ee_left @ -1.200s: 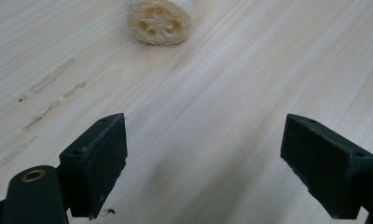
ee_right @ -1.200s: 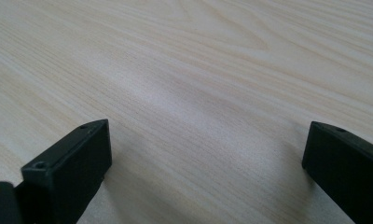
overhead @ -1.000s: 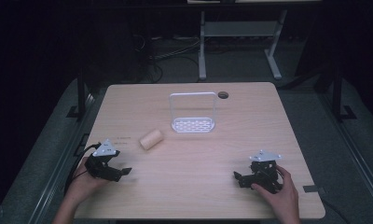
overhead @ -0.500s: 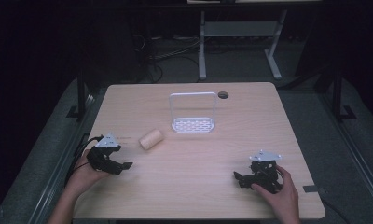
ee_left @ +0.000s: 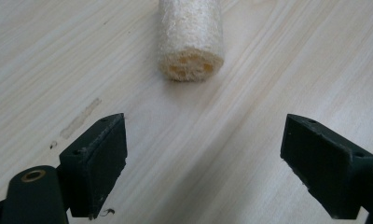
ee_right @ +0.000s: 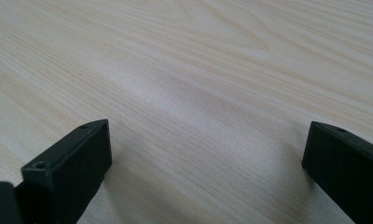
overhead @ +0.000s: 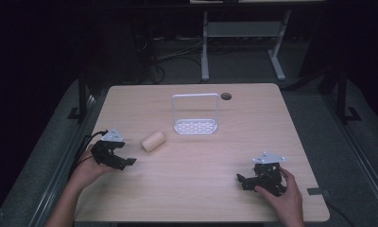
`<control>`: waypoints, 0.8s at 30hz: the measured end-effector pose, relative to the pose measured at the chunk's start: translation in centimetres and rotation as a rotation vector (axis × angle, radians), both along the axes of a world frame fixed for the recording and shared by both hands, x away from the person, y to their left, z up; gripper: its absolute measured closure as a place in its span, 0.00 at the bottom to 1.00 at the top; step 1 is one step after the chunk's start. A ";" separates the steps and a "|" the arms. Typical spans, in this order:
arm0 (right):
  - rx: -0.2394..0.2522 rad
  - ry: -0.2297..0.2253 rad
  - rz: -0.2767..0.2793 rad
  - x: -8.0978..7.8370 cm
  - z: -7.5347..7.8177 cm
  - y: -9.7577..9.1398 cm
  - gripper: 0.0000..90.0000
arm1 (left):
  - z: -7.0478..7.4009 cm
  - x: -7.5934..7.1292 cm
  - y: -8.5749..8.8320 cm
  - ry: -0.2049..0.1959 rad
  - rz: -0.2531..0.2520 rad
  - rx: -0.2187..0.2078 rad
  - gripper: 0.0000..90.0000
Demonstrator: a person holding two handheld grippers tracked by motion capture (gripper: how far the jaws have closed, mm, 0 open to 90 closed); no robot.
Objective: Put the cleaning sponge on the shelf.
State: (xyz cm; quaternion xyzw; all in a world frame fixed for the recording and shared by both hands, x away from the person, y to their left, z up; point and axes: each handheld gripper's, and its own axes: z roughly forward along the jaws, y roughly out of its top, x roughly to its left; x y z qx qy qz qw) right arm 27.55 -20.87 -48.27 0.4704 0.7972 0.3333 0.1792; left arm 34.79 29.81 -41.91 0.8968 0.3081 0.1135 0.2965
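A short loofah cylinder [ee_left: 190, 39], pale, fibrous and porous with holes in its cut end, lies on its side on the light wood-grain table [overhead: 192, 189], left of the white wire rack [overhead: 195, 115] with its perforated base. The left gripper [ee_left: 205, 163] has its flat black jaws spread wide and empty, just short of the loofah, closer than a second ago. The right gripper [ee_right: 208, 172], far right of the rack, is likewise wide open, holding nothing, unmoved.
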 end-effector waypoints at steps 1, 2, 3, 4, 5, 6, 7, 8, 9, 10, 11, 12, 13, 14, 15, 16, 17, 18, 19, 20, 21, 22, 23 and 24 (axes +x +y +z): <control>0.000 0.000 0.000 0.0 0.0 0.0 0.01 | 0.1 0.3 -0.2 0.005 -0.003 0.006 0.16; 0.000 0.000 0.000 0.0 0.0 0.0 0.01 | 0.1 0.3 -0.2 0.005 -0.003 0.006 0.16; 0.000 0.000 0.000 0.0 0.0 0.0 0.01 | 0.1 0.7 -0.4 0.010 -0.005 0.012 0.16; 0.000 0.000 0.000 0.0 0.0 0.0 0.01 | 0.1 0.7 -0.4 0.010 -0.005 0.012 0.16; 0.000 0.000 0.000 0.0 0.0 0.0 0.01 | 0.0 1.0 -0.6 0.015 -0.004 0.003 0.16; 0.000 0.000 0.000 0.0 0.0 0.0 0.01 | 0.0 1.0 -0.6 0.015 -0.004 0.003 0.16; -0.001 0.000 0.000 0.0 0.0 0.0 0.01 | -0.1 1.3 -0.8 0.019 -0.007 0.014 0.16; 0.000 0.000 0.001 0.0 0.0 0.0 0.01 | -0.1 1.4 -0.9 0.021 -0.008 0.014 0.16; 0.000 0.000 0.001 0.0 0.0 0.0 0.01 | -0.1 1.4 -0.9 0.021 -0.008 0.014 0.16; 0.000 0.000 0.001 0.0 0.0 0.0 0.01 | 0.0 1.6 -1.1 0.023 -0.011 0.017 0.16; 0.000 -0.001 0.000 0.0 0.0 0.0 0.01 | 0.0 1.7 -1.3 0.022 -0.014 0.021 0.16; 0.000 -0.001 0.000 0.0 0.0 0.0 0.01 | 0.0 1.7 -1.3 0.022 -0.014 0.021 0.16; 0.000 -0.001 0.000 0.0 0.0 0.0 0.01 | 0.1 2.0 -1.6 0.021 -0.018 0.023 0.16; 0.000 -0.001 0.001 0.0 0.0 0.0 0.01 | 0.2 2.1 -1.8 0.019 -0.019 0.022 0.16; -0.001 0.000 0.001 0.0 0.0 0.0 0.01 | 0.2 2.2 -1.9 0.019 -0.021 0.019 0.16; -0.001 0.000 0.001 0.0 0.0 0.0 0.01 | 0.2 2.2 -1.9 0.019 -0.021 0.019 0.16; 0.000 -0.001 0.001 0.0 0.0 0.0 0.01 | 0.2 2.4 -2.2 0.022 -0.021 0.025 0.16; -0.001 0.000 0.001 0.0 0.0 0.0 0.01 | 0.3 2.6 -2.3 0.020 -0.027 0.031 0.16; -0.001 -0.001 0.002 0.0 0.0 0.0 0.01 | 0.3 2.7 -2.5 0.020 -0.030 0.033 0.16; -0.001 -0.001 0.002 0.0 0.0 0.0 0.01 | 0.3 2.8 -2.7 0.021 -0.029 0.030 0.16; 0.000 -0.001 0.002 0.0 0.0 0.0 0.01 | 0.3 3.0 -2.9 0.020 -0.032 0.035 0.16; 0.000 -0.001 0.002 0.0 0.0 0.0 0.01 | 0.3 3.3 -3.2 0.019 -0.035 0.036 0.16; -0.001 0.000 0.002 0.0 0.0 0.0 0.01 | 0.3 3.3 -3.2 0.019 -0.035 0.036 0.16; -0.001 0.000 0.002 0.0 0.0 0.0 0.01 | 0.3 3.4 -3.3 0.016 -0.035 0.029 0.16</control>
